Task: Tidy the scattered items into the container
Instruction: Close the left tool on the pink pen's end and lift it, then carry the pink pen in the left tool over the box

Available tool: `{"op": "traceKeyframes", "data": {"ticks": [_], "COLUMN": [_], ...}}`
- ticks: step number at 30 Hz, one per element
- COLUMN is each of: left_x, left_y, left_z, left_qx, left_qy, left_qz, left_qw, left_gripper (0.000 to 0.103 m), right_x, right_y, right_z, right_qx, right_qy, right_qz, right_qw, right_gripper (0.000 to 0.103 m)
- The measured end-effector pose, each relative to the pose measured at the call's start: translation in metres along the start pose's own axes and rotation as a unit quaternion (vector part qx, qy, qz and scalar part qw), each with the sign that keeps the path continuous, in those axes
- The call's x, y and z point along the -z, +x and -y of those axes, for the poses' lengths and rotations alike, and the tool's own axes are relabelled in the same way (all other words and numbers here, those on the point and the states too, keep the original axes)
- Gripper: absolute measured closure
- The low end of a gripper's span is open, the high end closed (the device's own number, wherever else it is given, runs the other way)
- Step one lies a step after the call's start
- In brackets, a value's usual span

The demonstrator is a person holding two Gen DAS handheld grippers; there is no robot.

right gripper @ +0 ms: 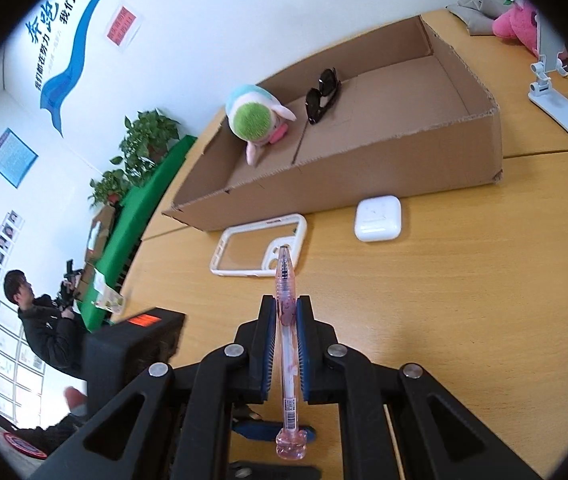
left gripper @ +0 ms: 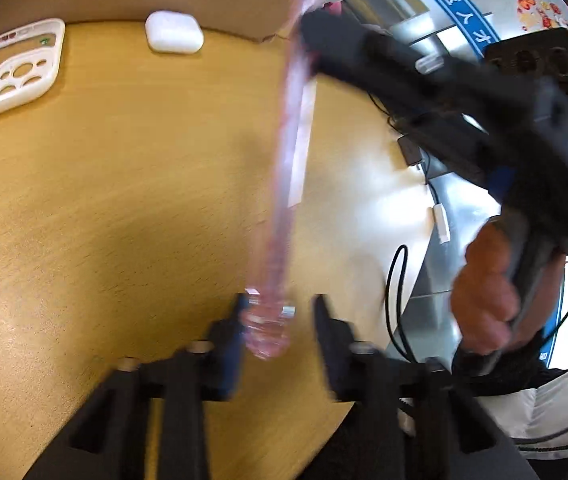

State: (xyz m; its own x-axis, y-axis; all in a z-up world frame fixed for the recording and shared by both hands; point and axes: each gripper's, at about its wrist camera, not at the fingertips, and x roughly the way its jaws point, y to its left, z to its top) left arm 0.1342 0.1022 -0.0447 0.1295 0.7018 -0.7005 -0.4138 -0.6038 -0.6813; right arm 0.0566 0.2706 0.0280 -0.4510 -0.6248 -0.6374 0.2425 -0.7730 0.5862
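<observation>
A clear pink pen (right gripper: 284, 272) is clamped in my right gripper (right gripper: 286, 312), which is shut on its middle above the wooden table (right gripper: 464, 300). In the left wrist view the same pen (left gripper: 284, 184) is blurred. Its upper part is in the right gripper (left gripper: 310, 26), and its lower end hangs between the fingers of my left gripper (left gripper: 280, 316). That end is close to one finger and apart from the other. The cardboard box (right gripper: 364, 160) holds a green-faced plush toy (right gripper: 256, 116) and sunglasses (right gripper: 322, 96). A white phone case (right gripper: 260, 244) and a white earbuds case (right gripper: 378, 218) lie in front of it.
A white phone stand (right gripper: 560, 112) and a pink plush (right gripper: 512, 24) sit beyond the box to the right. Black cables (left gripper: 400, 280) hang off the table's right edge. A person (right gripper: 40, 320) stands in the background by a green-covered table (right gripper: 140, 216).
</observation>
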Motion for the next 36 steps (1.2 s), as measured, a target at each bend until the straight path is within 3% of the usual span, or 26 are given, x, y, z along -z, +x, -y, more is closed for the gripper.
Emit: {"op": "traceKeyframes", "data": {"ticks": [9,14,15,27,36], "left_x": [-0.02,-0.044,-0.066,-0.181,-0.253], "left_y": [-0.038,-0.073,-0.071,-0.14,-0.138], "left_z": [0.012,0.031,0.032,0.04,0.018], "left_qx": [-0.027,-0.056,-0.061,-0.098,-0.108], "left_qy": [0.021,0.055,0.059,0.082,0.063], "left_qz": [0.048,0.079,0.086,0.167,0.152], "left_qw": [0.9983,0.9938,0.9927,0.9776,0.9805], "left_gripper": [0.083,0.083,0.083,0.083,0.083], "right_x": [-0.023,-0.057,-0.068,-0.193,-0.271], "right_y": [-0.021,-0.029,-0.03,-0.025,0.023], "right_z": [-0.015,-0.032,-0.037,-0.093,-0.068], "right_qx": [-0.01,-0.015,-0.016,-0.027,0.004], "right_qy": [-0.019,-0.049,-0.057,-0.126,-0.106], "right_qz": [0.04,0.064,0.07,0.109,0.083], "right_qw": [0.999,0.997,0.996,0.986,0.991], "right_gripper": [0.094,0.094,0.094,0.094,0.094]}}
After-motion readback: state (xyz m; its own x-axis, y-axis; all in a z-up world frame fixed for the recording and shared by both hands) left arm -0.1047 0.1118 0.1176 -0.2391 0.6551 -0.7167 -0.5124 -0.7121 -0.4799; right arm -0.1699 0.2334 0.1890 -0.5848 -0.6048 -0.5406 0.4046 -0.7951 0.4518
